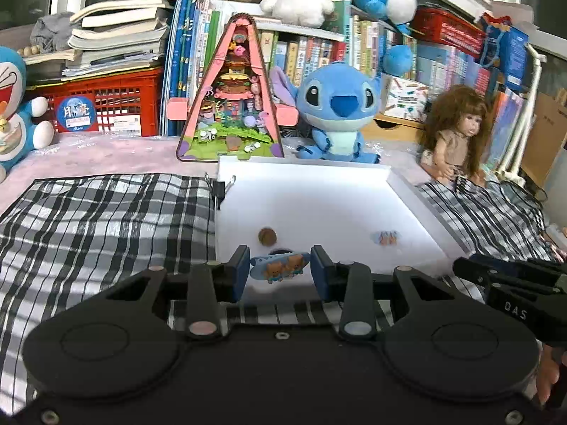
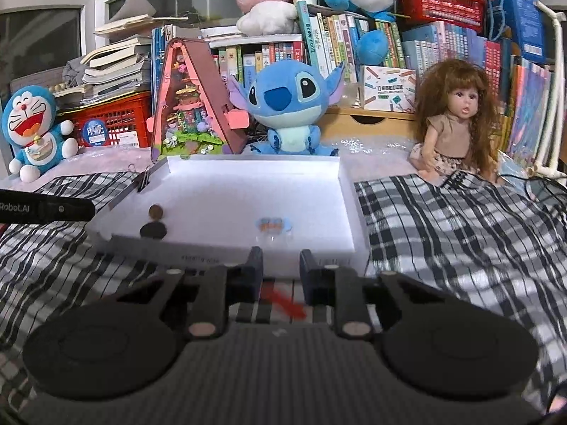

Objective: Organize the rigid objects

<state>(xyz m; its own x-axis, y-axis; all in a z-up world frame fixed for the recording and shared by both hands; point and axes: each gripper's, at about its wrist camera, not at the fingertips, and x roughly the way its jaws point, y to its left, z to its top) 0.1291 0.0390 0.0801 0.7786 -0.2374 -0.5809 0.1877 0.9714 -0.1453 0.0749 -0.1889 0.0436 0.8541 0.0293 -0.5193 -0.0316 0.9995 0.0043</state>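
**Q:** What is held at this point, and by which tool?

**A:** The left gripper (image 1: 280, 271) is clamped on a small flat blue charm (image 1: 280, 265) printed with two bears. It is pinched by its two ends between the blue pads (image 1: 238, 272), at lower centre of the left wrist view, just over the near edge of the white tray (image 1: 418, 198). On the right gripper (image 2: 281, 276) the jaws are drawn in as far as they go, though a gap remains between the pads. A blurred red strip (image 2: 283, 302) shows low in that gap; whether it is gripped cannot be told.

**Q:** What already lies in the tray?

**A:** A brown disc (image 1: 267, 236) lies left of centre and a second small blue charm (image 1: 385, 238) to the right, well apart. A binder clip (image 1: 219, 187) is fixed to the left wall of the tray.

**Q:** How should the placement be carried out?

**A:** The step is judged to be delivery of the held charm into the tray. The charm should be carried clear over the near wall and lowered onto bare floor between the disc and the other charm. It should be kept flat, and the jaws parted only when it is close to the floor, since a thin rigid piece may bounce or skid on the smooth surface.

**Q:** What should be watched?

**A:** The right gripper lies close beside the left at the tray's near right corner; contact between the two should be avoided. The checked cloth (image 1: 106, 219) beneath the tray is soft, so the wall should not be pressed.
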